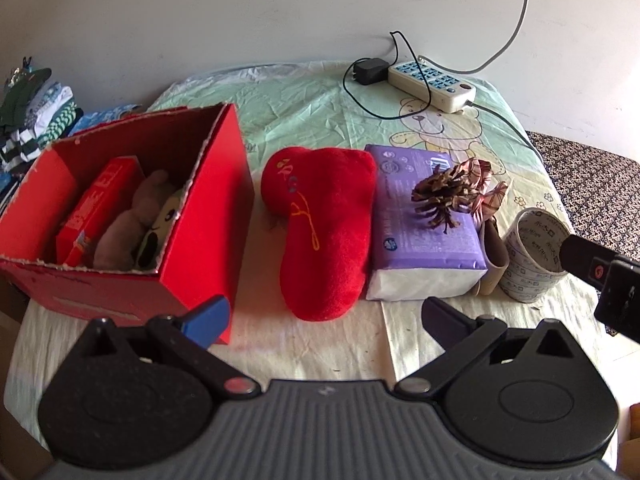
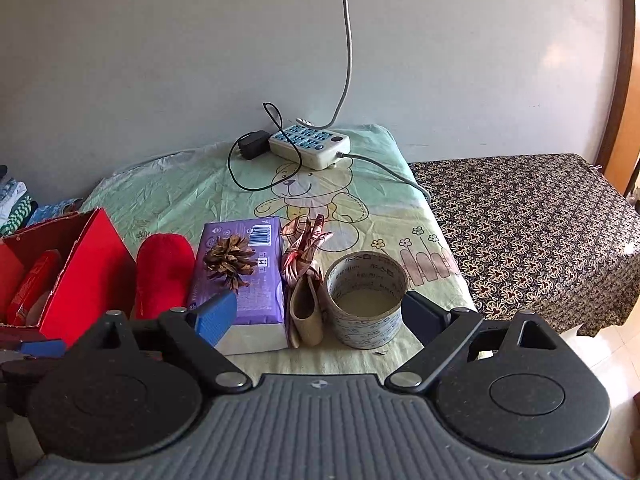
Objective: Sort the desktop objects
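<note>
A red cardboard box stands open at the left, holding a red packet and a plush toy. To its right lie a red plush sock, a purple tissue pack with a pine cone on top, a ribbon bow, a beige item and a tape roll. My left gripper is open and empty, in front of the sock. My right gripper is open and empty, just in front of the tape roll and the tissue pack.
A power strip with a black adapter and cables lies at the table's back. Folded clothes are stacked at the far left. A patterned surface lies to the right of the table. The right gripper's body shows at the right edge.
</note>
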`<action>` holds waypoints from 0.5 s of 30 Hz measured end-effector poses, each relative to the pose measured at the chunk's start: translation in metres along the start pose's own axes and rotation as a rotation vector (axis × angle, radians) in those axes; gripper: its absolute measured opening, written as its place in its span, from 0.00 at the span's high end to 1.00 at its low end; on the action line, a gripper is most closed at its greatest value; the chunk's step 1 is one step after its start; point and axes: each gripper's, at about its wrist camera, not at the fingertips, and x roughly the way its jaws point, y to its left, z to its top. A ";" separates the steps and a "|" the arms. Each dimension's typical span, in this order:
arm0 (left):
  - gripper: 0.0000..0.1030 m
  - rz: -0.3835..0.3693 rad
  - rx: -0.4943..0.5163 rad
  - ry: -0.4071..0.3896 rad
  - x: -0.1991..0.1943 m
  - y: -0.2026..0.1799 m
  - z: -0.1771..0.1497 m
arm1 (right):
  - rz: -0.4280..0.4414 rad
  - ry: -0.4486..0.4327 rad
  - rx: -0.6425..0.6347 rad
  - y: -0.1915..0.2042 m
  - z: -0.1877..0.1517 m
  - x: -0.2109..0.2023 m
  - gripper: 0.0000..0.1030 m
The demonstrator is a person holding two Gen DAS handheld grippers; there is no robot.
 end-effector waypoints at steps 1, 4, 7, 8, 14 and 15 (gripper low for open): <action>0.01 0.008 -0.005 0.002 0.000 -0.002 0.000 | 0.005 0.004 -0.005 -0.002 0.000 0.000 0.11; 0.01 0.032 -0.014 0.000 -0.001 -0.006 -0.004 | 0.014 0.016 -0.011 -0.006 0.000 0.001 0.11; 0.01 0.039 -0.013 0.007 0.000 -0.009 -0.007 | 0.027 0.027 -0.010 -0.011 -0.003 0.003 0.11; 0.01 0.039 -0.012 0.011 -0.001 -0.011 -0.008 | 0.032 0.028 -0.012 -0.013 -0.004 0.003 0.11; 0.01 0.049 0.002 0.017 -0.001 -0.019 -0.010 | 0.047 0.030 -0.010 -0.018 -0.009 -0.001 0.11; 0.01 0.050 0.004 0.017 -0.001 -0.019 -0.011 | 0.048 0.033 -0.007 -0.019 -0.009 0.000 0.11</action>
